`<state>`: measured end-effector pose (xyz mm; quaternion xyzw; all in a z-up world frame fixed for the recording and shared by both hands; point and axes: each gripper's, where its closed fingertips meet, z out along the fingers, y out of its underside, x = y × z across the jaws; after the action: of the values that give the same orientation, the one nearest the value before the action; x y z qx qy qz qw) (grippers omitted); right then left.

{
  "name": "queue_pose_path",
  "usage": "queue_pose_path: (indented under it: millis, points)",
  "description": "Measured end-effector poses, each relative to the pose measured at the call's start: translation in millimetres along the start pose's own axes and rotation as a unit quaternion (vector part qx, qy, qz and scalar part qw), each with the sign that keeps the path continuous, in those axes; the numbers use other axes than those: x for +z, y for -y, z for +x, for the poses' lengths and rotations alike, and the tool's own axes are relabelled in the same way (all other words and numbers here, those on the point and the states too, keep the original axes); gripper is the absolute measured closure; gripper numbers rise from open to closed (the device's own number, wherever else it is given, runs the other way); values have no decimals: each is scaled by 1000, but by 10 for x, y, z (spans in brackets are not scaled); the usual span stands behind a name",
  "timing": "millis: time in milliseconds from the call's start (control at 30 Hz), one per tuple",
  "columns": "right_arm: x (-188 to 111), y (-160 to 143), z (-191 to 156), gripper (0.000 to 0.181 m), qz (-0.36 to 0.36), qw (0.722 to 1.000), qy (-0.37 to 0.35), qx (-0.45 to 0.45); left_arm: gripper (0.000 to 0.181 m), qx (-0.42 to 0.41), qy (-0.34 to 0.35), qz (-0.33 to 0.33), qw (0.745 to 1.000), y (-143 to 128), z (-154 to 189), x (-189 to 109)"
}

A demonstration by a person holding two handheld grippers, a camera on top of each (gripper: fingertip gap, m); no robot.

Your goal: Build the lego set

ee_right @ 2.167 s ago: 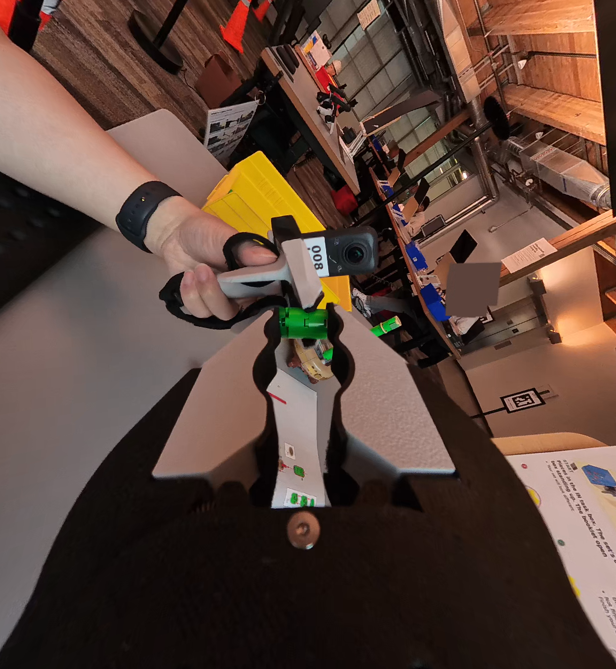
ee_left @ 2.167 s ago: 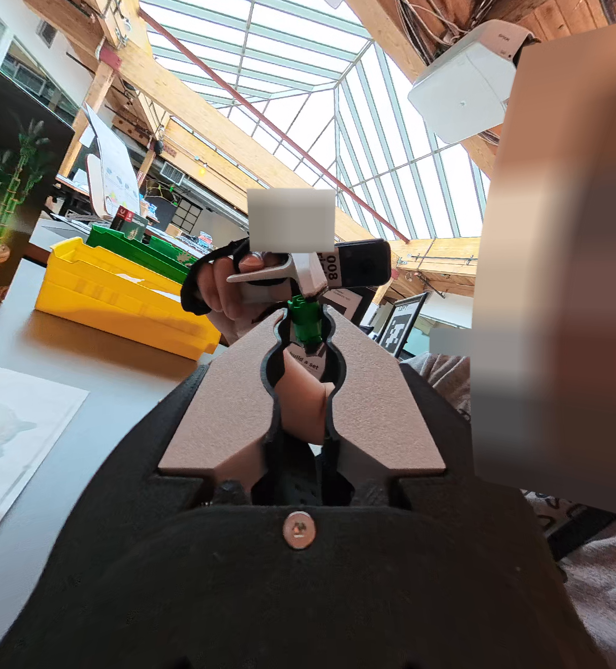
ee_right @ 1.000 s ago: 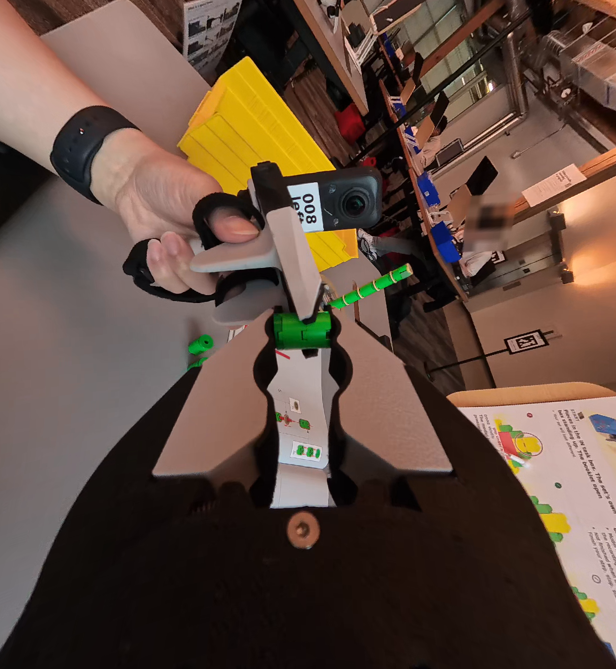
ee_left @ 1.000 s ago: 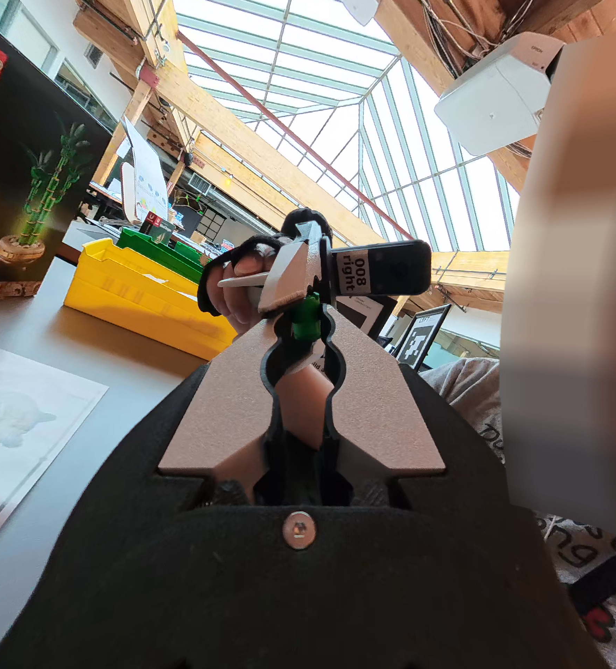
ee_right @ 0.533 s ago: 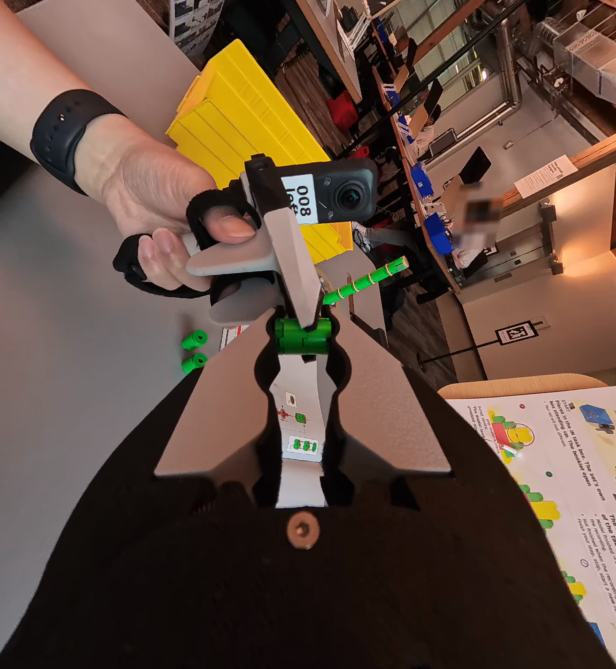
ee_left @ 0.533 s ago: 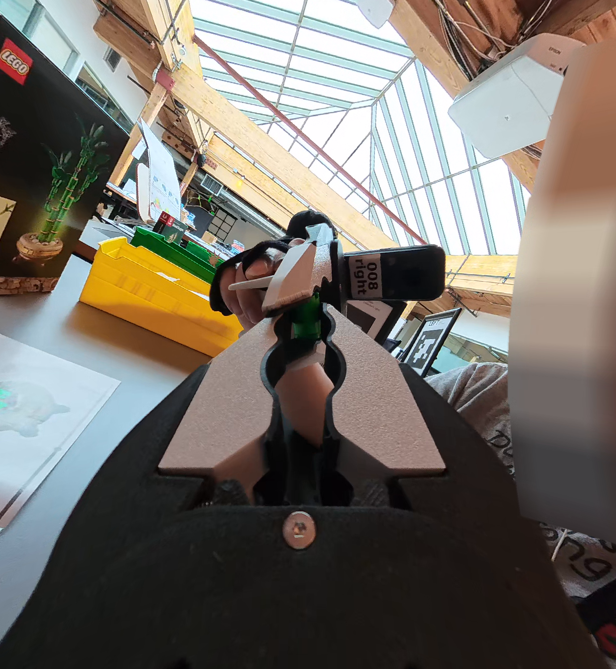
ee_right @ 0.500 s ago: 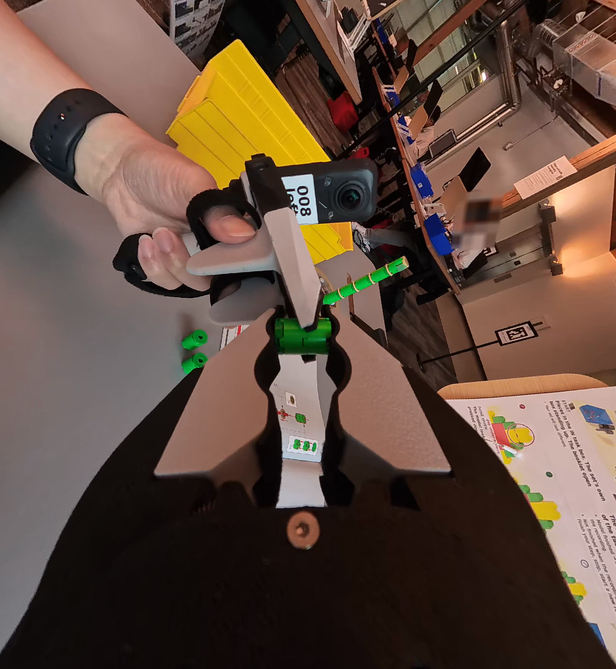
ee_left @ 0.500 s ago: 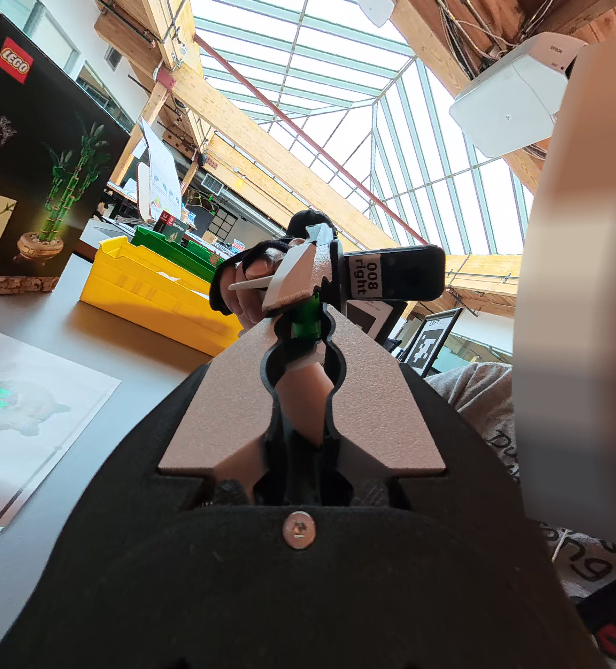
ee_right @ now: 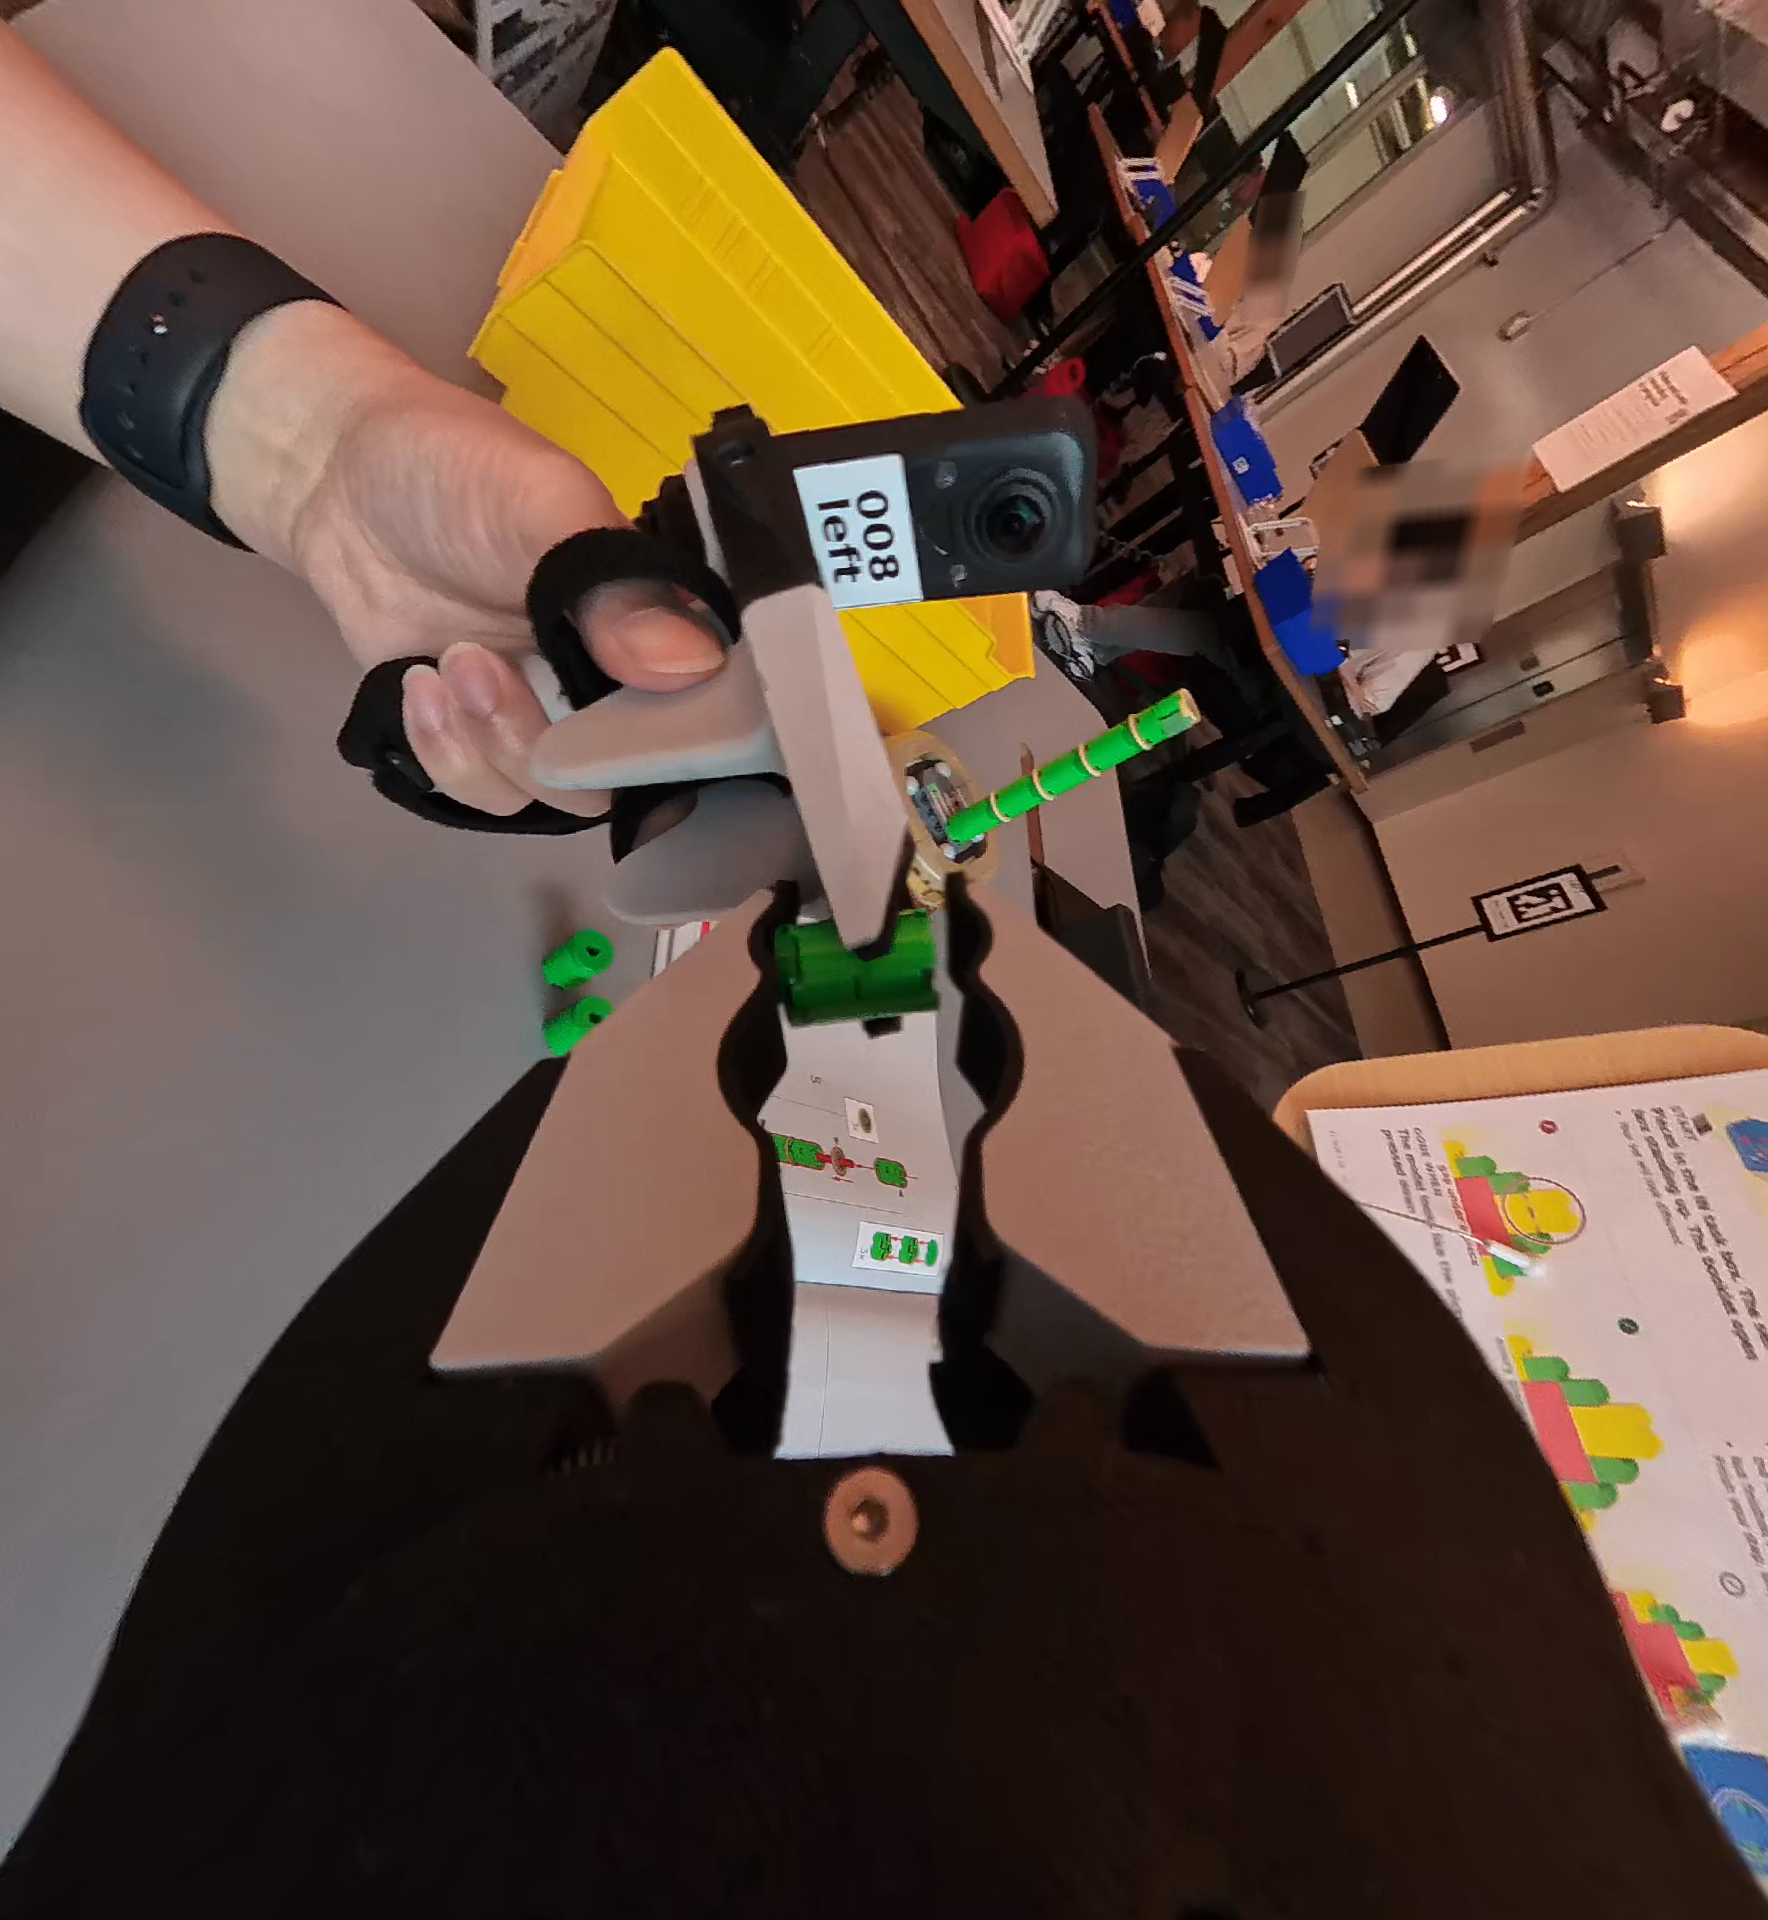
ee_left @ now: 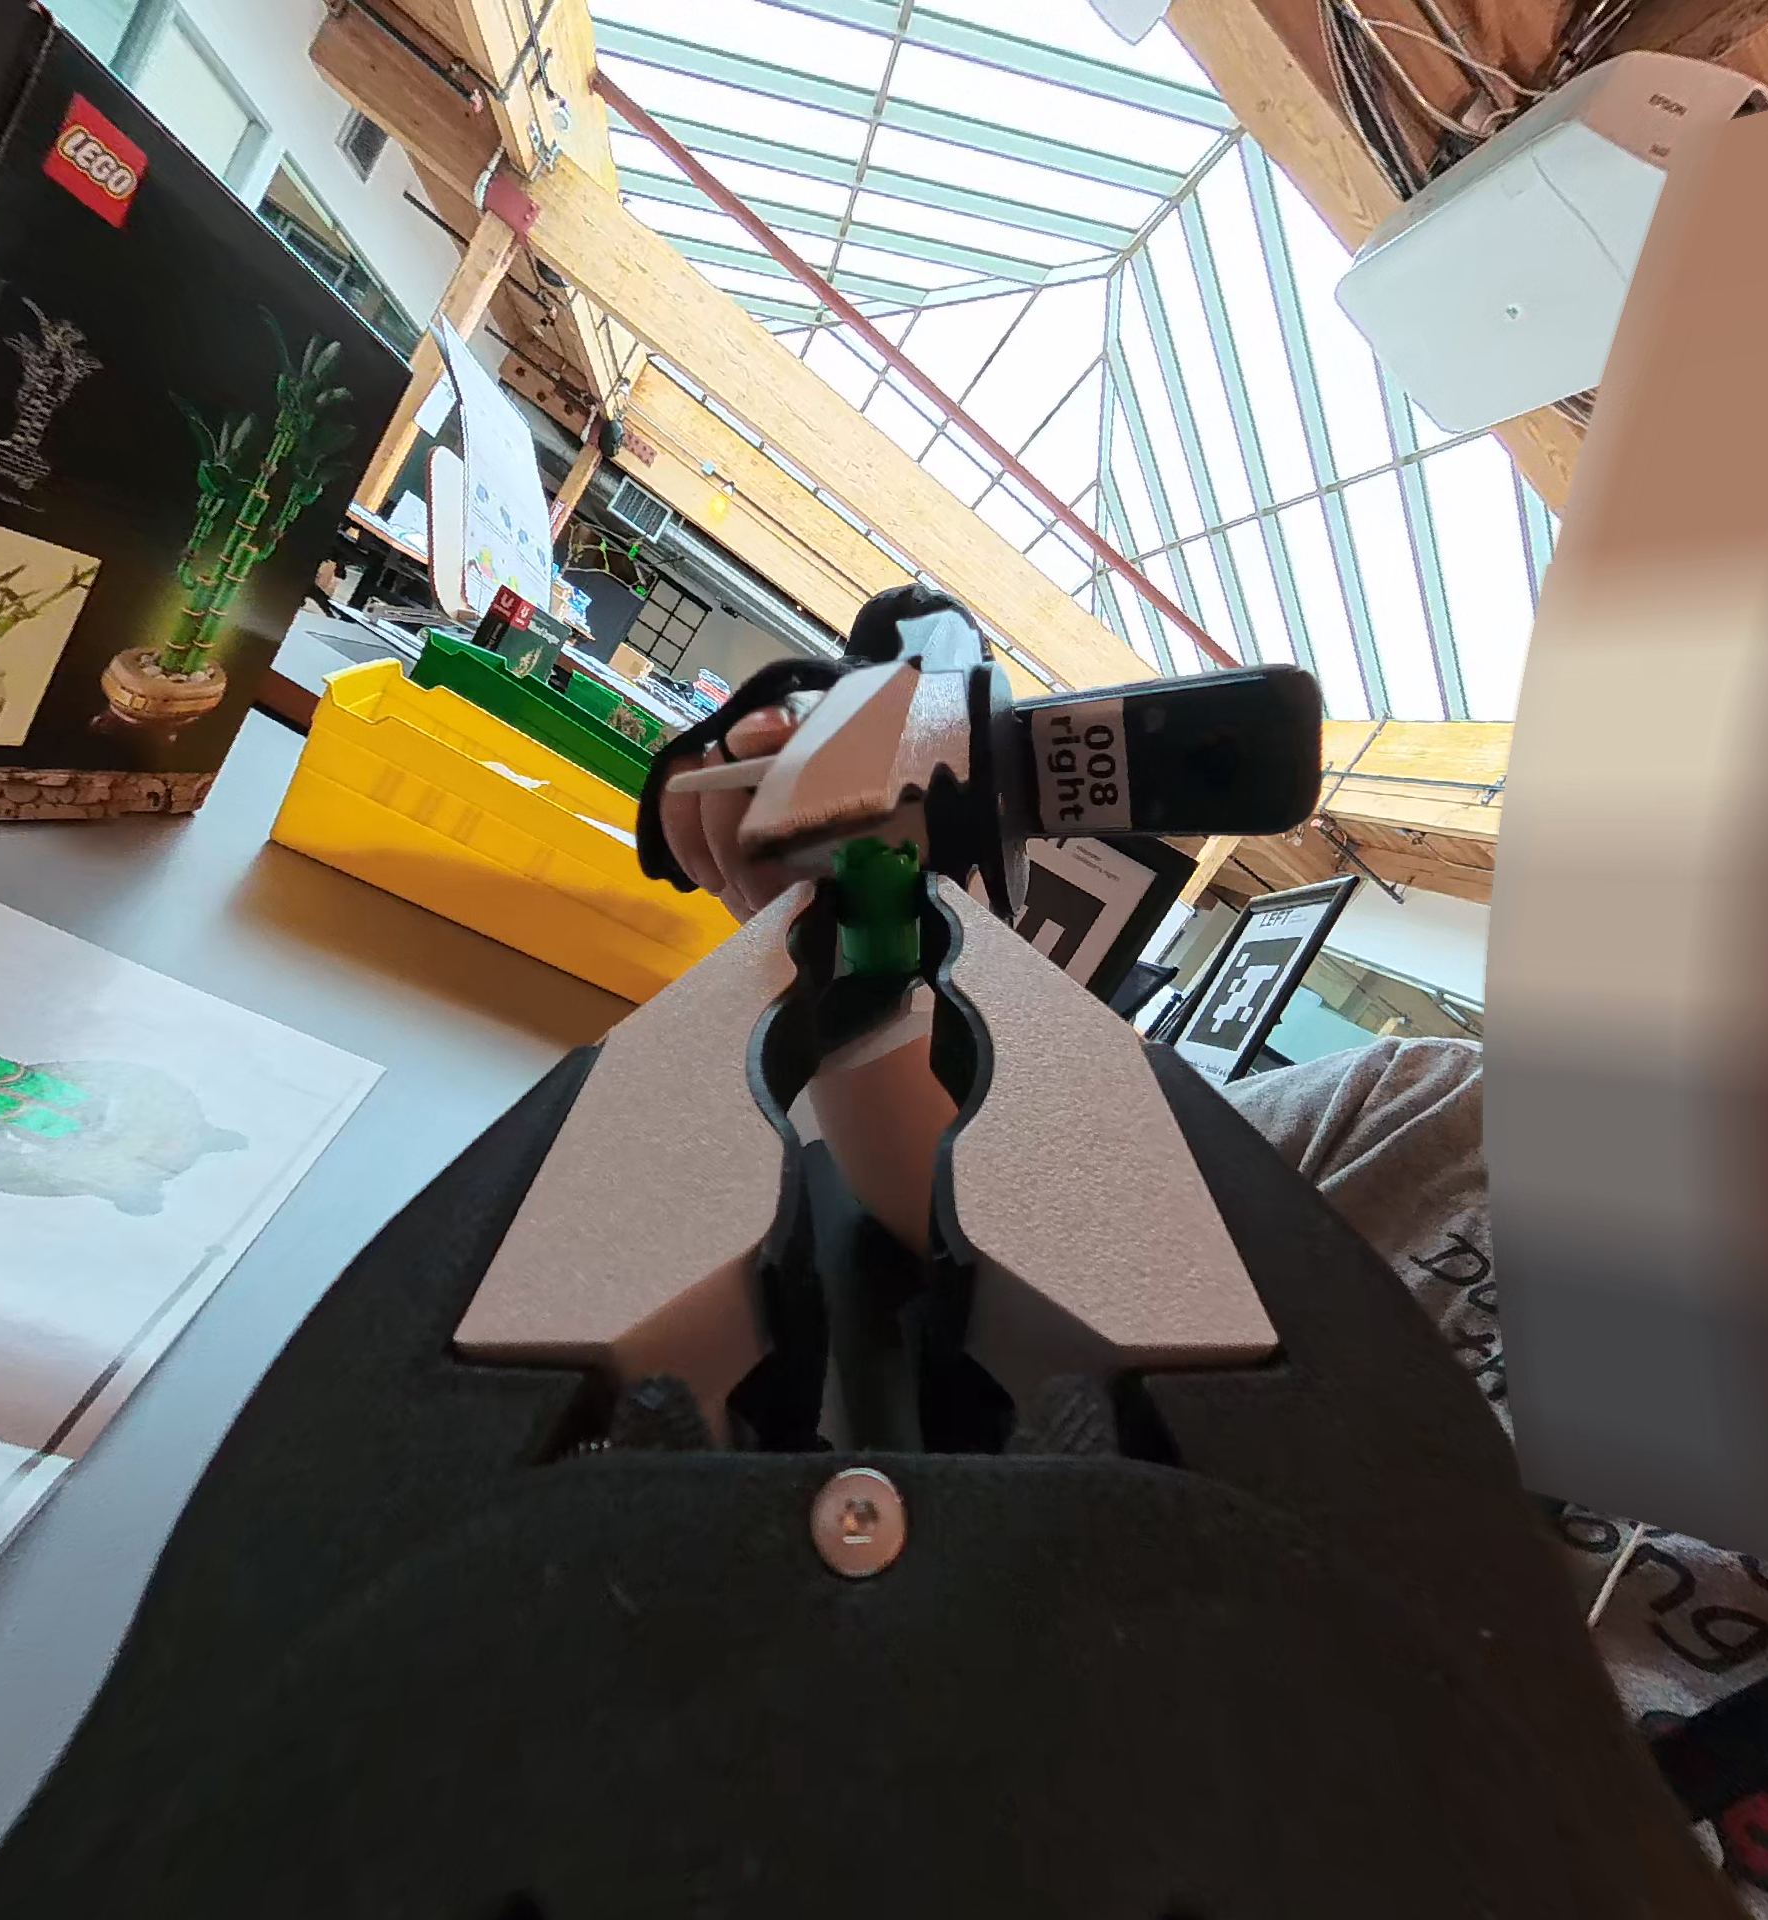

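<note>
Left gripper [ee_left: 875, 914]: tan wedge fingers [ee_left: 651, 1164], wavy black-lined inner edges, black body, silver screw [ee_left: 858, 1537] below finger roots. Right gripper [ee_right: 864, 961]: same build, grey fingers [ee_right: 620, 1184], coppery screw [ee_right: 868, 1524]. Black camera [ee_right: 963, 514] with white sticker above left hand [ee_right: 423, 582]; black finger loops, dark wristband [ee_right: 168, 374]. Grey printed sleeve [ee_left: 1379, 1143] right of left gripper.

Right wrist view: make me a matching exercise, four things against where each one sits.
Things:
1. green piece
2. two green cylinders
3. yellow bin
4. green stalk

Places:
A. loose on the table, left of the claw
B. behind the hand
C. between the right claw's fingers
D. rising from a round tan base

Pairs: 1-C, 2-A, 3-B, 4-D
</note>
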<state>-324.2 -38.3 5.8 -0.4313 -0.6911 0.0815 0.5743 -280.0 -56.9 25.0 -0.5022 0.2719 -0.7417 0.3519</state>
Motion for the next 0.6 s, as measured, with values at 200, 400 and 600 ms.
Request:
queue_pose_path:
  millis: [200,400,600]
  points:
    - [-13,-23,-28,160,-12,1000,0,-22,167,-7,0,-3,1000,-21,-7,7]
    - [36,-41,-16,158,-12,1000,8,14,167,-11,7,1,1000,7,-36,-22]
    - [-14,-27,23,146,-6,1000,-2,15,168,1,13,11,1000,105,-14,-107]
